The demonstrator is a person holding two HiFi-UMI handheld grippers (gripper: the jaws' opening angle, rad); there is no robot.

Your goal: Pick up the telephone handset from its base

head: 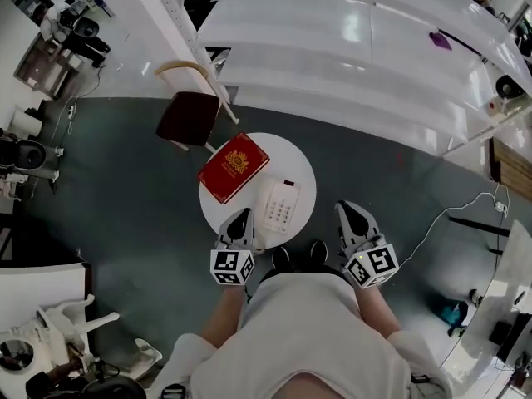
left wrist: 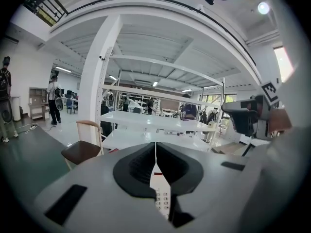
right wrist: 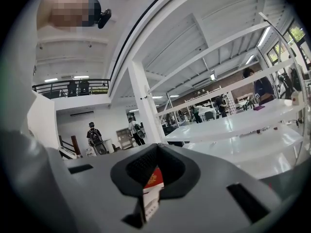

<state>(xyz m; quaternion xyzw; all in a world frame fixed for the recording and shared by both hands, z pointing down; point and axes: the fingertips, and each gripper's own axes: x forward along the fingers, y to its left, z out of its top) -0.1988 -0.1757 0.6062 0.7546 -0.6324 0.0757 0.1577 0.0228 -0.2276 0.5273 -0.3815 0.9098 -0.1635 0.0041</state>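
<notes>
Near one telephone and one book, left gripper and right gripper seem closed.

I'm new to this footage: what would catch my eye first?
A red book with a gold crest lies on a round white table, a white telephone beside it. The left gripper hangs at the table's near edge, the right gripper just off its rim.

left gripper: jaws together, nothing held, pointing forward | right gripper: jaws together, nothing held, pointing forward | forearms: extended either side of torso, grippers well apart
</notes>
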